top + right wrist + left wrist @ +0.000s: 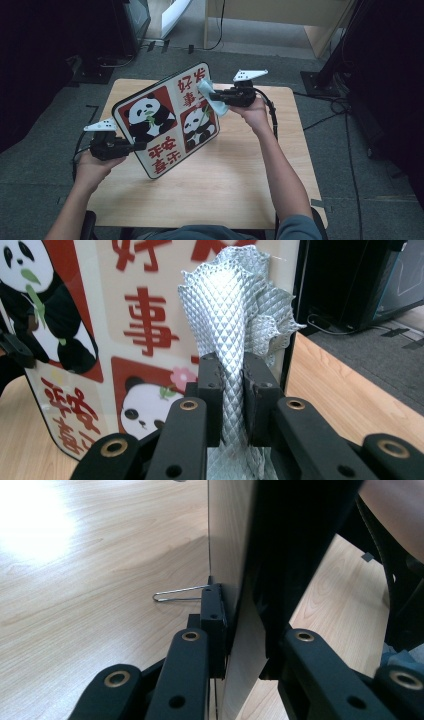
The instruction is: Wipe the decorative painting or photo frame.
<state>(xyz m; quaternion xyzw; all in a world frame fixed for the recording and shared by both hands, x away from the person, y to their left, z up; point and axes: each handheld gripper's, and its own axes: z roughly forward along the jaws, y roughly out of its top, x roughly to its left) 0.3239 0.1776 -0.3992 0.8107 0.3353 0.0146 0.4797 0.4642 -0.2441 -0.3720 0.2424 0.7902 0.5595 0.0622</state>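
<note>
A picture board point(165, 120) printed with pandas and red characters is held tilted above the wooden table point(225, 175). My left gripper point(140, 145) is shut on its lower left edge. In the left gripper view the board point(235, 545) runs edge-on between the jaws of the left gripper point(245, 630). My right gripper point(216, 96) is shut on a pale cloth point(207, 92) that lies against the board's upper right part. Seen from the right gripper view, the silver-grey quilted cloth point(230, 315) rises bunched from the right gripper point(232, 375), with the board's face point(140, 300) just behind it.
A thin wire leg point(175, 594) sticks out from the board's back toward the tabletop. Cables point(340, 107) trail over the grey floor right of the table. Dark equipment stands point(100, 65) sit at the far left, and a pale wooden unit point(280, 15) stands behind.
</note>
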